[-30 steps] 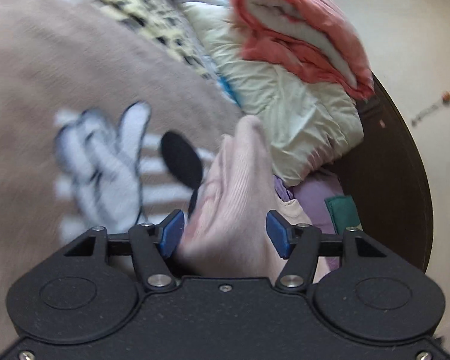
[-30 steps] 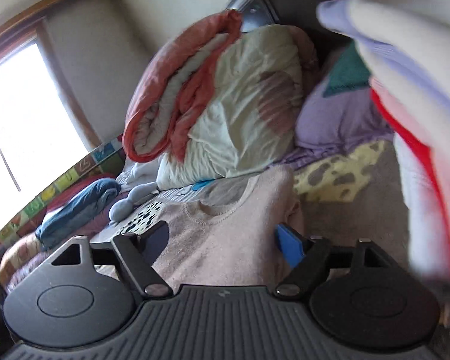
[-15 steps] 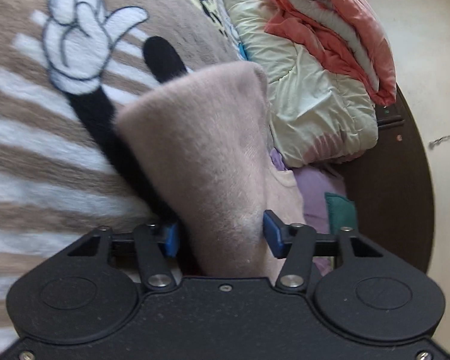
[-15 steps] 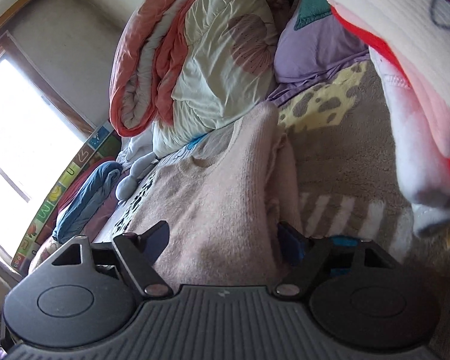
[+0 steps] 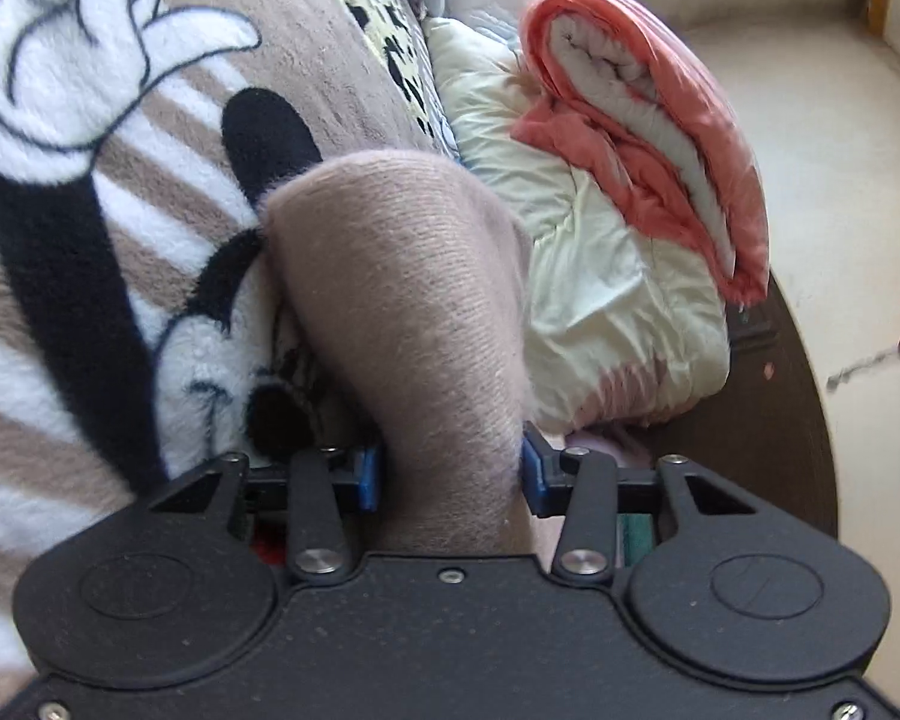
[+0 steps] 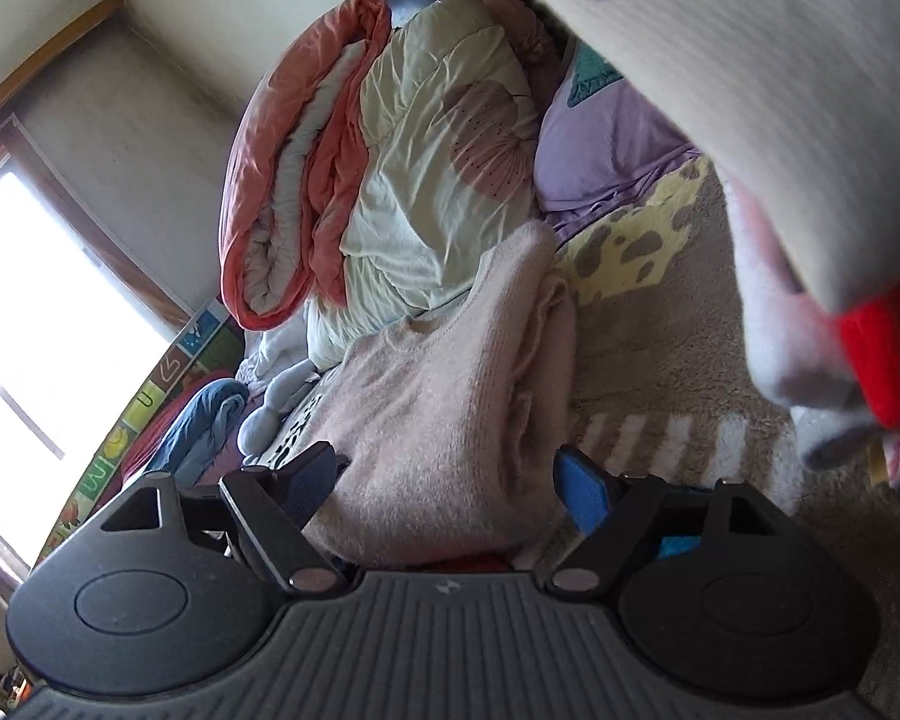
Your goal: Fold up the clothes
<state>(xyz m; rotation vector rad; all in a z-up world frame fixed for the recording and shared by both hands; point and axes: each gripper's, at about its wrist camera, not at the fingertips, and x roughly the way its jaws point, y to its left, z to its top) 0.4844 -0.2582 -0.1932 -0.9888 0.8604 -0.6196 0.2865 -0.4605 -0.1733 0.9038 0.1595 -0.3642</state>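
A pale pink knitted sweater (image 6: 450, 420) lies on a beige cartoon-print fleece blanket (image 5: 90, 192) on a bed. In the left wrist view my left gripper (image 5: 447, 474) is shut on a thick fold of the sweater (image 5: 414, 324), which bulges up between the blue pads. In the right wrist view my right gripper (image 6: 450, 483) has its jaws wide apart, with the sweater's near edge lying between them; it does not pinch the cloth.
A rolled coral quilt (image 5: 648, 138) lies on a cream duvet (image 5: 606, 300) at the head of the bed, by a dark headboard (image 5: 774, 420). A lilac pillow (image 6: 606, 138) lies beside them. A stack of folded clothes (image 6: 780, 150) looms at the right. Window (image 6: 36, 324) at left.
The left gripper has closed tighter on the sweater fold and carried it across the blanket. The right gripper has moved in closer over the sweater, jaws still apart.
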